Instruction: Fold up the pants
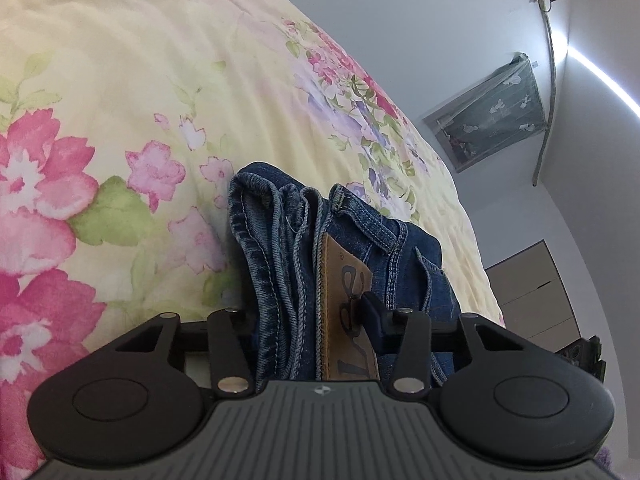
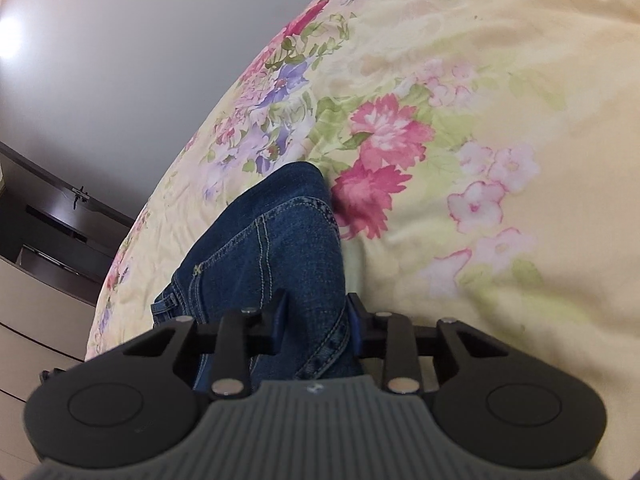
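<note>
Bed covered by a pale yellow bedspread (image 1: pixel 120 60) printed with flowers: large pink blooms with green leaves on the near part, a denser band of pink and purple blossoms along the far edge by the wall. Fabric lightly rumpled, low wrinkles across the plain yellow stretch. Same bedspread in right wrist view (image 2: pixel 500 80), pink and pale pink flowers scattered over it. Lying directly on it: dark blue denim pants (image 1: pixel 280 248), bunched in stacked layers, tan leather waistband patch (image 1: pixel 346 300) showing; right wrist view shows a smoother denim panel (image 2: pixel 272 240) with light stitching against the cloth.
</note>
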A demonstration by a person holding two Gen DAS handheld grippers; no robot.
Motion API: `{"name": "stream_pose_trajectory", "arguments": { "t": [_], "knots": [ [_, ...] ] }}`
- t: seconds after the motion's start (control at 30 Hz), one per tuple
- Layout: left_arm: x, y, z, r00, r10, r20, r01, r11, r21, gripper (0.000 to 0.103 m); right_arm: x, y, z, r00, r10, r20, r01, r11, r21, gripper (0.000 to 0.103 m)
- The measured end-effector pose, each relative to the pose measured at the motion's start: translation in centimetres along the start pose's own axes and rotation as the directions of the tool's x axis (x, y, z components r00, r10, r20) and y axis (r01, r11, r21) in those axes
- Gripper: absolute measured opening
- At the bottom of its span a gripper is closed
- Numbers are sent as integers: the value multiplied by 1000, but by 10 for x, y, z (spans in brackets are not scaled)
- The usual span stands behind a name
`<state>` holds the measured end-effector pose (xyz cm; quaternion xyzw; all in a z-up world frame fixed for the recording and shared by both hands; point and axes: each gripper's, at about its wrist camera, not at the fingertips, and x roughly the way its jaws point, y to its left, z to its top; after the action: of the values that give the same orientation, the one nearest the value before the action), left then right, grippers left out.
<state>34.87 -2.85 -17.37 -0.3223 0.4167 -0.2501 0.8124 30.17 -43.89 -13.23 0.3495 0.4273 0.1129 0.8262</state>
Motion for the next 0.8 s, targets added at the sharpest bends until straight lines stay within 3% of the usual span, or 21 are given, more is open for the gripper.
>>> {"name": "stream_pose_trajectory", "arguments": {
  "t": [0.17,0.3,0.8],
  "knots": [
    [-7,-4,2,1000,-11,1,11,1000,10,38,-12,27,5,1000,-31,1,31,997,-73,19],
    [-17,-19,-1,999,22,38,-24,998,61,34,-24,47,7,1000,-15,12,17,993,-117,17],
    [-100,-50,-9,993,34,115,-45,995,94,33,-83,122,-24,998,45,47,-34,976,-214,17]
  ]
}}
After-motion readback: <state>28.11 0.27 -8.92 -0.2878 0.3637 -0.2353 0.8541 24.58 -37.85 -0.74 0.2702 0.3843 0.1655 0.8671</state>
